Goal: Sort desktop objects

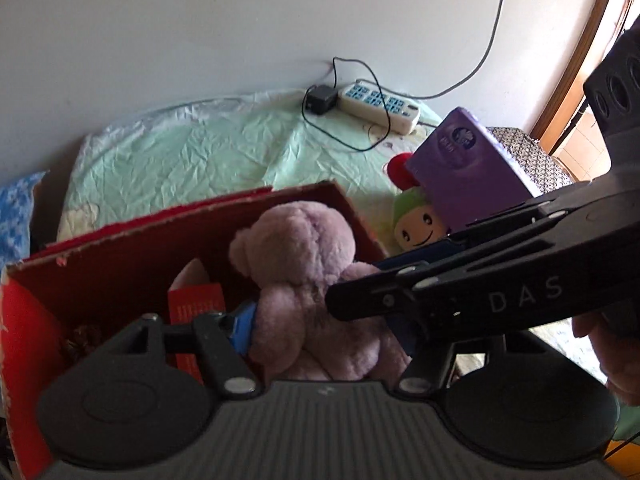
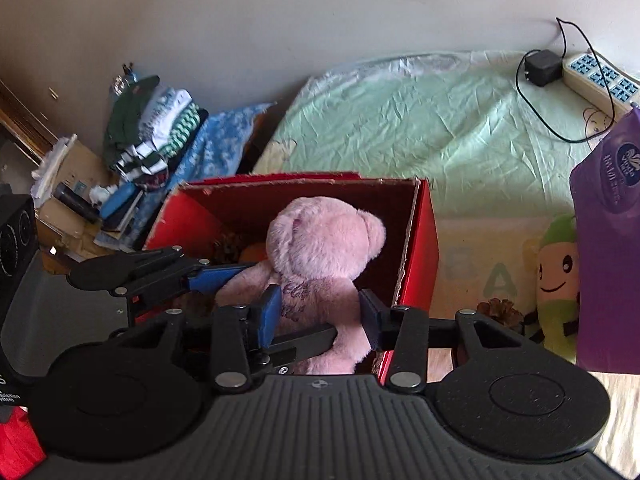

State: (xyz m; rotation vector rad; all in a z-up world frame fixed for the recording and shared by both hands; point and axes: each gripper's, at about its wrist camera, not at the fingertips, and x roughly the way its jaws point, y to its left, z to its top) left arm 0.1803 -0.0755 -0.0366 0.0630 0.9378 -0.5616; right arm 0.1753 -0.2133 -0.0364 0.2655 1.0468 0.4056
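Both grippers (image 1: 320,328) (image 2: 316,316) on pink bear (image 2: 320,264)

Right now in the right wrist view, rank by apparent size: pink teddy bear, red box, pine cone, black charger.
1. red box
2. pink teddy bear
3. pine cone and black charger: they look alike in size, and the charger lies much farther from the camera, so I won't rank them.
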